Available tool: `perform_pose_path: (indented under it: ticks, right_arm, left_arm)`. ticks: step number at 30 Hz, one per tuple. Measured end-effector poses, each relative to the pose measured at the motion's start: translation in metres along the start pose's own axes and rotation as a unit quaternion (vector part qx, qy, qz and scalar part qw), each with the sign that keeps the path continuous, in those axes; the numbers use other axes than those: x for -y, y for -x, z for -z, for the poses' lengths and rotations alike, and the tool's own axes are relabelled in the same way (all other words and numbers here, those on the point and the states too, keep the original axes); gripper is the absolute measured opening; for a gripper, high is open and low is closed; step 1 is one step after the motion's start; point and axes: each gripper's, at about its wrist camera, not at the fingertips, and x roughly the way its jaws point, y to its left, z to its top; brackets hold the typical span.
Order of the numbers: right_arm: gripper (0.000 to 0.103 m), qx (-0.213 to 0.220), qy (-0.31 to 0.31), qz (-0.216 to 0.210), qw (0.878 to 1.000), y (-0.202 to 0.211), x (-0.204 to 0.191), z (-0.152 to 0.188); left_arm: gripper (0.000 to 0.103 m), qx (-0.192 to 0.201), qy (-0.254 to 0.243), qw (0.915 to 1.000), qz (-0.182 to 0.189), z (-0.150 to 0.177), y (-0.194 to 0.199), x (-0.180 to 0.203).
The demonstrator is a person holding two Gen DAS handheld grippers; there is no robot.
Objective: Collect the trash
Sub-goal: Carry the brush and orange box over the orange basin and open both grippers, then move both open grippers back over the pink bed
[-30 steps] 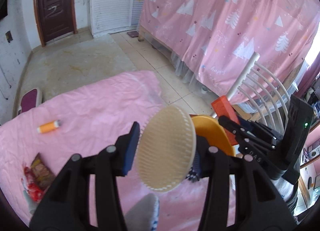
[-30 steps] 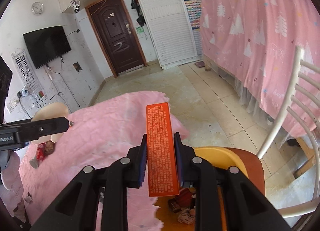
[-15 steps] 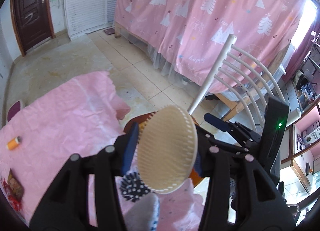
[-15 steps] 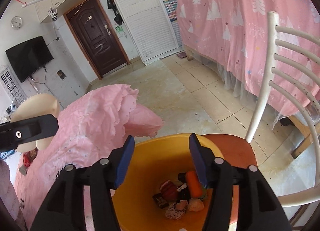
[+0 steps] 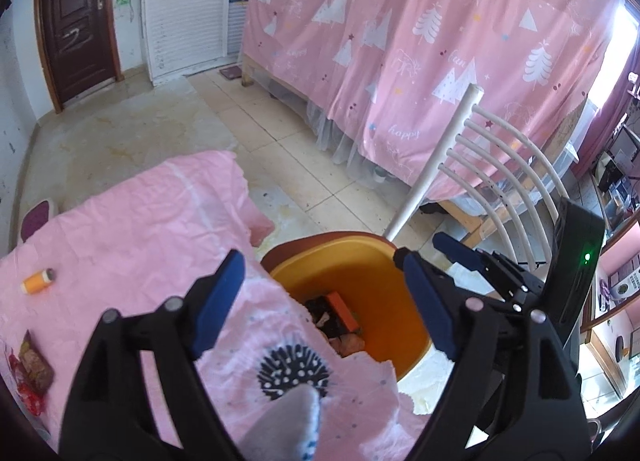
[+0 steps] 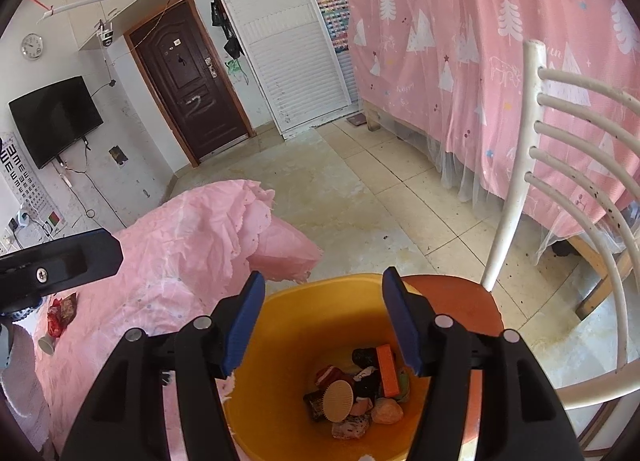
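My left gripper [image 5: 320, 301] and right gripper [image 6: 323, 321] hang over the orange bin [image 6: 296, 301], both opening, empty; a ribbed cream disc [image 6: 338, 406] lies inside on the trash.

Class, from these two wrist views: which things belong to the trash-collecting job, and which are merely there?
Job:
orange bin
round cream disc
orange box
orange tube
snack wrappers

Merely there:
white chair
pink curtain
television

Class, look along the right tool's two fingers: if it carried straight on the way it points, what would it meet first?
Probably the trash heaped in the yellow bin: the right tool, jaws opening and empty, aims into it, likely toward the orange box. Depth is unclear.
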Motion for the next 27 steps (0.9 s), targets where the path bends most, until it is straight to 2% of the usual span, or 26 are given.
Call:
perform_pose_path:
  ticks: [11, 24, 27]
  right_arm:
    - [0.054, 0.003, 0.053, -0.022, 0.998, -0.002, -0.066, -0.015]
    - [0.058, -0.012, 0.121, -0.065, 0.991, -0.017, -0.155, -0.018]
    - [0.059, -0.016, 0.135, -0.072, 0.988, -0.021, -0.175, -0.017]
  left_arm:
    - [0.078, 0.026, 0.022, 0.9992, -0.023, 0.012, 0.044, -0.044]
    - [0.081, 0.043, 0.079, 0.9915, -0.093, 0.048, 0.094, -0.12]
    - [0.085, 0.049, 0.092, 0.9887, -0.108, 0.057, 0.105, -0.136]
